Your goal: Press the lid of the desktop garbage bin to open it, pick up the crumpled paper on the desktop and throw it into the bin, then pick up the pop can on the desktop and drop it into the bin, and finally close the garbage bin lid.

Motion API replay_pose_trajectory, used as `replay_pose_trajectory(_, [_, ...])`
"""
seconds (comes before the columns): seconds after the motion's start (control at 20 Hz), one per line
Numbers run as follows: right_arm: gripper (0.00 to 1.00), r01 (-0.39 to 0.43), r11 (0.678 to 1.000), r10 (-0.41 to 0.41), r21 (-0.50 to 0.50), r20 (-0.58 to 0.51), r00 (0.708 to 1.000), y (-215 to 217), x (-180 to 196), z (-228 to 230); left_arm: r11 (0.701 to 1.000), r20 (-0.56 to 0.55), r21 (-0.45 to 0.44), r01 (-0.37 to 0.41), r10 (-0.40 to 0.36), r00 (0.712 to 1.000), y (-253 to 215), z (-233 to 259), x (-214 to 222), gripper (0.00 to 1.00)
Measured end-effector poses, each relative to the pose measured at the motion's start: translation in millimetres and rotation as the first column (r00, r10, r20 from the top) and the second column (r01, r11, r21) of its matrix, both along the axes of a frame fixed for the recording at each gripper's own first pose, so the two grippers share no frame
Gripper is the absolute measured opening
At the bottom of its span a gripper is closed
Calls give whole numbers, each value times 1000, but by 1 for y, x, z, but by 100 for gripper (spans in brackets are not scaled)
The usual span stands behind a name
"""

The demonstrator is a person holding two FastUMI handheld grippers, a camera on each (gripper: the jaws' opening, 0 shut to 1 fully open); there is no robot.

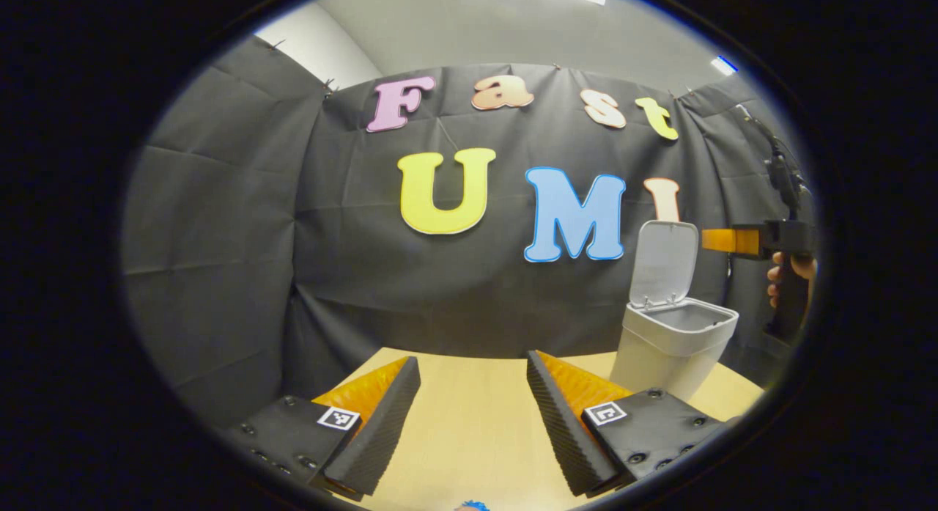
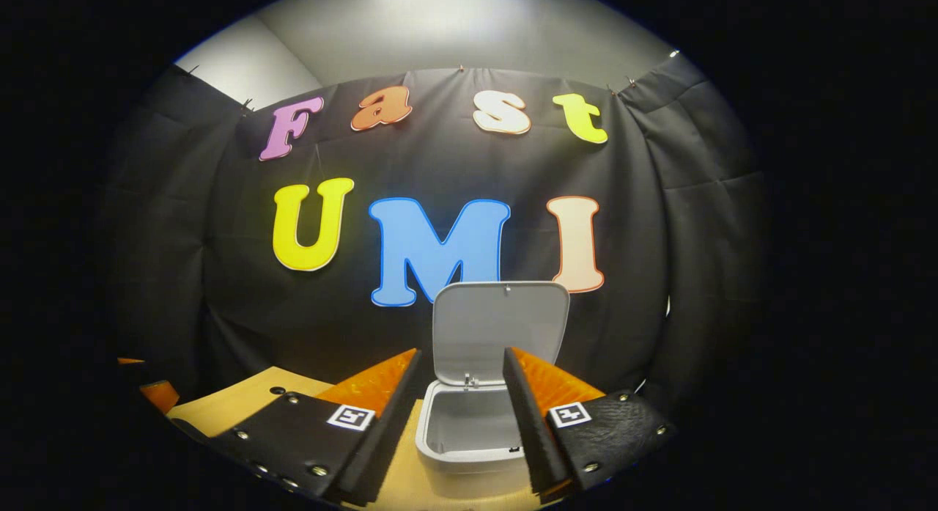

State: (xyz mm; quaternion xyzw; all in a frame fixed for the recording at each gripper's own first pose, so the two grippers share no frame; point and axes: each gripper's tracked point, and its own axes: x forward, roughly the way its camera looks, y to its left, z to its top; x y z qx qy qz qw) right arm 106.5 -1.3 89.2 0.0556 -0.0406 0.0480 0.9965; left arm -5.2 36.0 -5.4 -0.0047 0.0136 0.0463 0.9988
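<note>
The grey desktop bin (image 1: pixel 674 346) stands on the right of the wooden table, its lid (image 1: pixel 663 262) swung upright. My left gripper (image 1: pixel 473 361) hovers open over the tabletop, nothing between its fingers. Farther off, a hand (image 1: pixel 790 276) holds my right gripper (image 1: pixel 709 240) level with the top of the lid. In the right gripper view that gripper (image 2: pixel 463 353) is open and looks down at the bin's mouth (image 2: pixel 469 423), with the raised lid (image 2: pixel 500 328) just beyond its fingertips. A small blue thing (image 1: pixel 473 505) peeks in at the bottom edge; I cannot tell what it is.
The light wooden table (image 1: pixel 469 423) runs back to the black cloth wall. Part of the left gripper (image 2: pixel 150 390) shows low on the left in the right gripper view, above the table's near corner (image 2: pixel 242 401).
</note>
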Motion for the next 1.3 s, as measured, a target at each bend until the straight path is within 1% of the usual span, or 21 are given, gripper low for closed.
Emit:
replay_pose_trajectory(0.05, [83, 1, 1000, -1, 4, -5, 1000, 1, -4, -4, 1000, -4, 0, 3, -3, 1000, 0, -2, 1, 98])
replay_pose_trajectory(0.15, [96, 9, 1000, -9, 14, -8, 1000, 2, -13, -11, 1000, -13, 1, 6, -6, 1000, 1, -7, 2, 98])
replay_pose_trajectory(0.3, [97, 17, 999, -17, 30, -4, 1000, 3, -29, -19, 1000, -40, 1, 15, -14, 999, 4, -21, 4, 99])
replay_pose_trajectory(0.4, [97, 24, 999, -24, 30, 1, 1000, 4, -40, -24, 1000, -66, -14, 24, -24, 998, 5, -34, 4, 99])
replay_pose_trajectory(0.5, [97, 34, 999, -34, 20, 3, 999, 5, -53, -29, 999, -92, -27, 33, -36, 995, 7, -46, 5, 99])
replay_pose_trajectory(0.55, [97, 37, 999, -37, 13, 5, 999, 6, -59, -31, 999, -106, -30, 43, -46, 993, 7, -53, 5, 96])
replay_pose_trajectory(0.65, [97, 43, 999, -42, -11, 11, 999, 8, -72, -35, 998, -140, -33, 61, -65, 988, 6, -72, 5, 96])
replay_pose_trajectory(0.7, [97, 46, 999, -46, -24, 16, 999, 9, -79, -37, 997, -157, -35, 66, -71, 985, 6, -83, 4, 99])
replay_pose_trajectory(0.75, [97, 48, 998, -48, -36, 19, 999, 11, -85, -39, 997, -181, -36, 72, -78, 980, 6, -95, 4, 96])
replay_pose_trajectory(0.85, [97, 51, 998, -50, -49, 17, 999, 14, -99, -46, 997, -223, -33, 76, -81, 971, 5, -120, 1, 95])
replay_pose_trajectory(0.9, [97, 47, 998, -46, -52, 15, 999, 17, -105, -49, 997, -248, -32, 77, -82, 965, 5, -133, -1, 94])
replay_pose_trajectory(1.0, [96, 46, 996, -45, -73, 5, 999, 21, -116, -57, 996, -298, -41, 80, -88, 950, 4, -159, -8, 99])
replay_pose_trajectory(1.05, [96, 43, 996, -44, -84, -7, 999, 23, -120, -63, 995, -328, -48, 83, -94, 940, 3, -173, -11, 96])
replay_pose_trajectory(1.15, [96, 36, 994, -39, -100, -32, 999, 26, -128, -71, 994, -382, -65, 87, -105, 918, 1, -197, -17, 99])
replay_pose_trajectory(1.25, [96, 35, 994, -40, -104, -52, 998, 28, -135, -77, 994, -428, -64, 91, -110, 897, 0, -222, -22, 99])
replay_pose_trajectory(1.3, [96, 36, 994, -42, -103, -61, 997, 28, -137, -80, 994, -455, -61, 95, -113, 883, -1, -234, -25, 96])
